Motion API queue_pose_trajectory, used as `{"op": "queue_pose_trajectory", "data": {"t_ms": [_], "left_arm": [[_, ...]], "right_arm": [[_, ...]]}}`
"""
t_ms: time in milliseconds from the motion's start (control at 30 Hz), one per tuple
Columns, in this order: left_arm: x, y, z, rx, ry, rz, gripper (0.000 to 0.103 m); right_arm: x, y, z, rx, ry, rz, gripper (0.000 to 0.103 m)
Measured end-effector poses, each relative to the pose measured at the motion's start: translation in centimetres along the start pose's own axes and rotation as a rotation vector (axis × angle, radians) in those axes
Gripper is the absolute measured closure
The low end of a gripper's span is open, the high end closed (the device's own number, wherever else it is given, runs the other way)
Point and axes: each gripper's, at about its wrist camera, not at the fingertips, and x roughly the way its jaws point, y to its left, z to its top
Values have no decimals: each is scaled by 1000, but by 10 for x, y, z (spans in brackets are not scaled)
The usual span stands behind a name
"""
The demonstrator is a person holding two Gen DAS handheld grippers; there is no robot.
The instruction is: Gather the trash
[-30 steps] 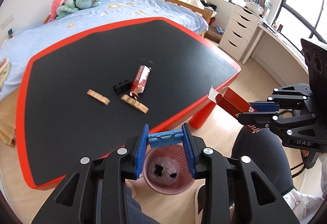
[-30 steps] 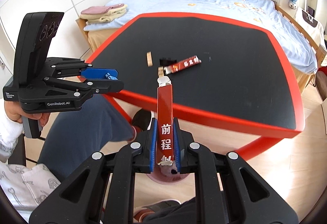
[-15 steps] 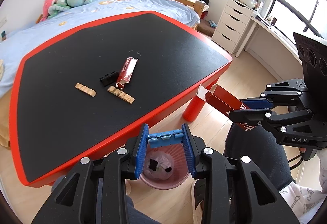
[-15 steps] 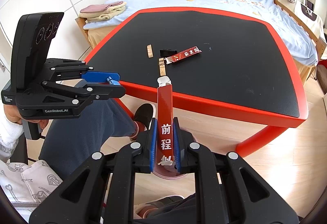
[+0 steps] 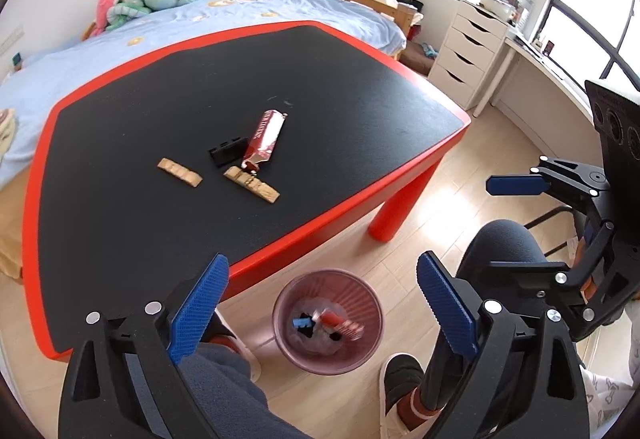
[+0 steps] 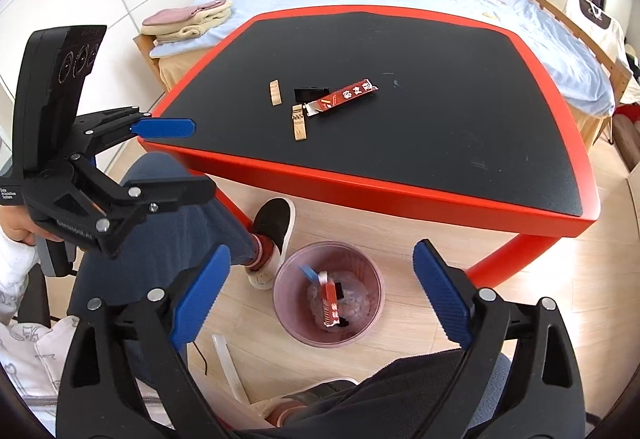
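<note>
The task is judged partly complete. Both grippers are held above the pink bin (image 6: pixel 329 293) on the floor beside the red-edged table (image 6: pixel 400 183); the left gripper (image 5: pixel 322 309) and the right gripper (image 6: pixel 320 297) are each spread wide, and nothing is gripped by either. Inside the bin, one red carton (image 6: pixel 329 303) and one small blue piece (image 5: pixel 301 322) are seen on a pale crumpled lining, with dark scraps whose number cannot be made out. Still to be collected, four items are counted on the black tabletop, grouped near its middle: one red wrapper (image 5: pixel 265 137), one small black block (image 5: pixel 228 157) just beside it, and two tan biscuit strips, the first (image 5: pixel 179 172) lying apart to the left and the second (image 5: pixel 251 189) touching or nearly touching the wrapper's torn end. No other litter is noted on the table. The remaining work is judged to be four pick-ups, each ending over the bin.
</note>
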Motion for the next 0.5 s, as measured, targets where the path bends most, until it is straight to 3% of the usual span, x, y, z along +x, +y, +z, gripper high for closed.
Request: {"op": "queue_pose_trajectory", "data": {"t_ms": [500], "left_arm": [[-8,10,-2,-53,-3,46,8]], "right_arm": [[0,3,-1,29,3,16,4]]}}
